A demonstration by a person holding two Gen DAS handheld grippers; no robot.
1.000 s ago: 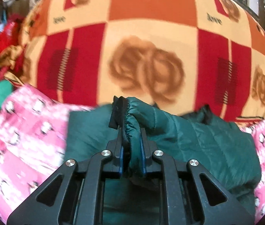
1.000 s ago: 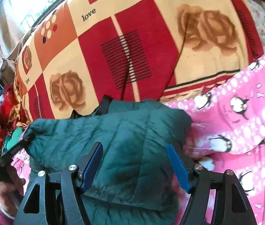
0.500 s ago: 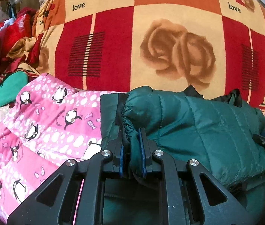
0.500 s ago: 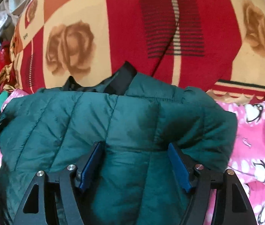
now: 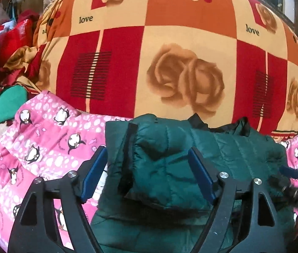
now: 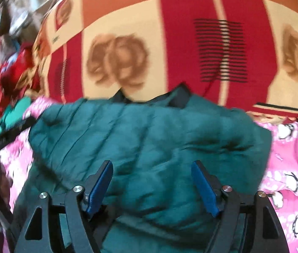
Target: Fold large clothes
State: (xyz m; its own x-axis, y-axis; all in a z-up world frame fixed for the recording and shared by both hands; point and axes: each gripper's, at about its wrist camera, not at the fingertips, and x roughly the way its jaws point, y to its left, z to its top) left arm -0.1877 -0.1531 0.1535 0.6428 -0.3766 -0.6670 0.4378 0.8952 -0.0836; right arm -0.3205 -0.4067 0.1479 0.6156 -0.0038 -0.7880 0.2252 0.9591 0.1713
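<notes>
Quilted green jacket [image 5: 170,168] of slightly shiny cloth; pink penguin blanket [image 5: 43,143] soft, matt fleece; gripper pads [image 5: 199,177] smooth blue.

Jacket [image 5: 170,168] on penguin quilt [image 5: 43,147]; rose blanket [image 5: 170,52] behind; clothes pile [image 5: 3,48] apparently far left.

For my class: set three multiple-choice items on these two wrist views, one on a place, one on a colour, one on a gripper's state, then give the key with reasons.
1. The green jacket lies on:
A. the pink penguin blanket
B. a bare floor
C. a chair

2. The pads on the gripper fingers are:
A. red
B. blue
C. white

3. The left gripper is:
A. shut on a cuff
B. out of view
C. open

Key: A, pink shows on both sides of the jacket; B, blue strips line each finger; C, its fingers stand wide apart, as do the right gripper's.
</notes>
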